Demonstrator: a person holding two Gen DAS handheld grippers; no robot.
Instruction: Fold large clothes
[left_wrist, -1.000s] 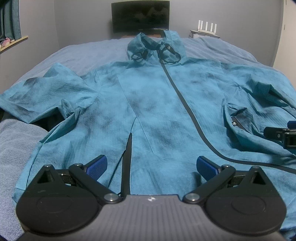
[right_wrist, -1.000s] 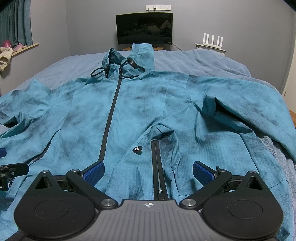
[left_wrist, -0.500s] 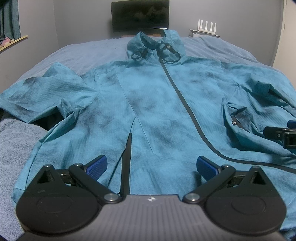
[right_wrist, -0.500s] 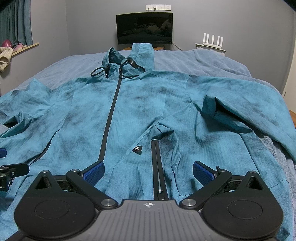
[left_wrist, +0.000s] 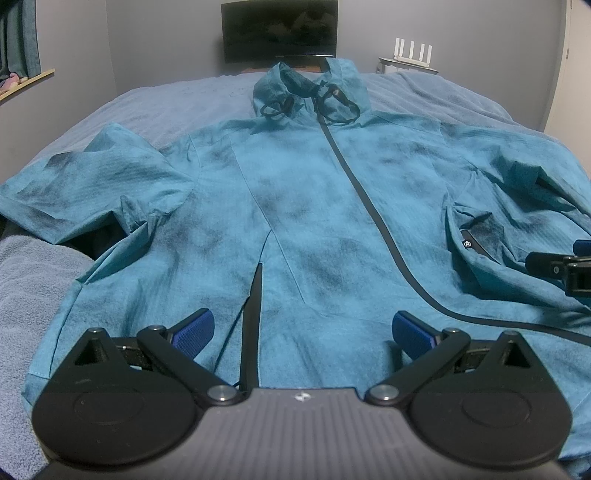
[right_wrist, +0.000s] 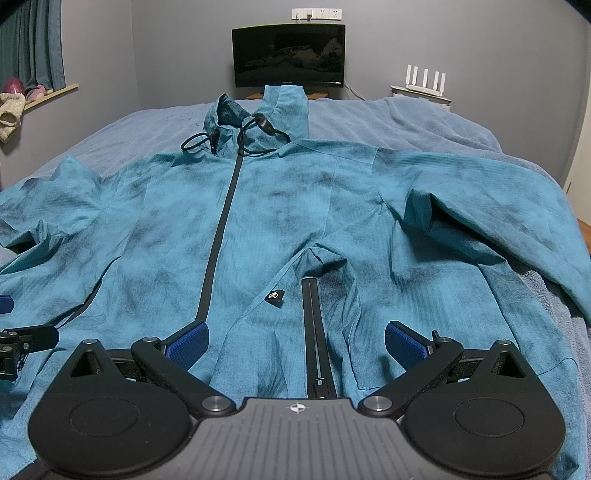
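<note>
A teal hooded jacket lies spread flat, front up, on a grey-blue bed. The left tool hovers wide open over the jacket's hem; beside it, the right tool hovers equally wide, gripping nothing.

The teal jacket covers most of the bed, leaving bare blanket only beside the hood and along the edges.
</note>
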